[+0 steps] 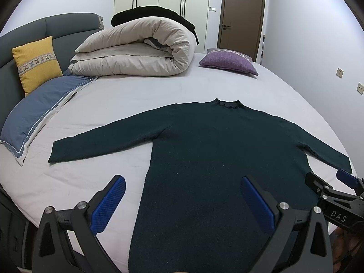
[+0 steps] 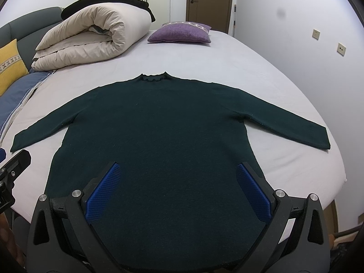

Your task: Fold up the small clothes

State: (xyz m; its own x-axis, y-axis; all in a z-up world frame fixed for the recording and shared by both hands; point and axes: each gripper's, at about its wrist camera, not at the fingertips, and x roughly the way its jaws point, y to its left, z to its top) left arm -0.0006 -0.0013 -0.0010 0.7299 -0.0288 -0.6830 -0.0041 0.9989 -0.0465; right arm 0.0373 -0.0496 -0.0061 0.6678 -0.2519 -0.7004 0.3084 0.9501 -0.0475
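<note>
A dark green long-sleeved sweater [image 1: 216, 150] lies flat on the bed with both sleeves spread out and the collar pointing away; it also shows in the right wrist view [image 2: 163, 125]. My left gripper [image 1: 182, 202] is open and empty above the sweater's lower left edge. My right gripper [image 2: 177, 188] is open and empty above the sweater's lower body. The right gripper also shows at the right edge of the left wrist view [image 1: 341, 195]. Part of the left gripper shows at the left edge of the right wrist view [image 2: 11, 170].
A pale sheet [image 1: 127, 95] covers the bed. A rolled beige duvet [image 1: 141, 47] lies at the back left. A purple cushion [image 1: 229, 61] lies at the back. A blue pillow [image 1: 38, 113] and a yellow cushion [image 1: 36, 63] are at the left by the headboard.
</note>
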